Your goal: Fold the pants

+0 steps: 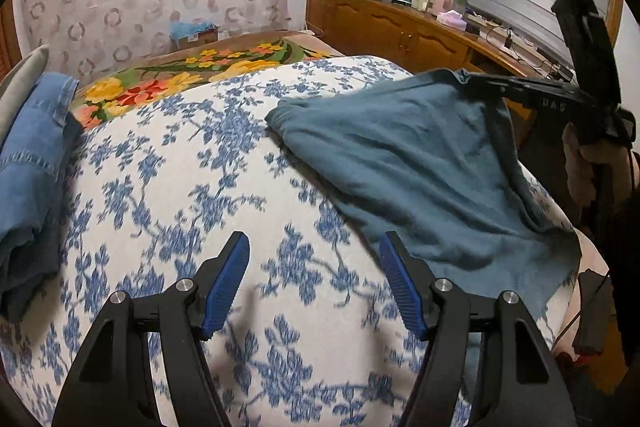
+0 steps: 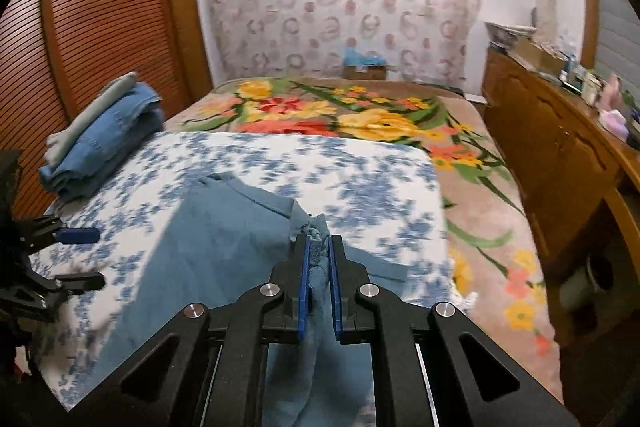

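right gripper (image 2: 319,245) jaws clenched on the pants (image 1: 400,155) at frame centre, left gripper (image 1: 314,247) jaws released over the bed (image 1: 180,167)

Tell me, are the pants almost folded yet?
Not yet. Done: a stack of folded blue denim and pale clothes sits at the bed's edge. In hand: the right tongs are shut on a bunched edge of the soft teal-blue pants, lifting it off the blue-flowered white bedspread. The left tongs are open and empty. Left: no neat fold shows, so nearly all the folding.
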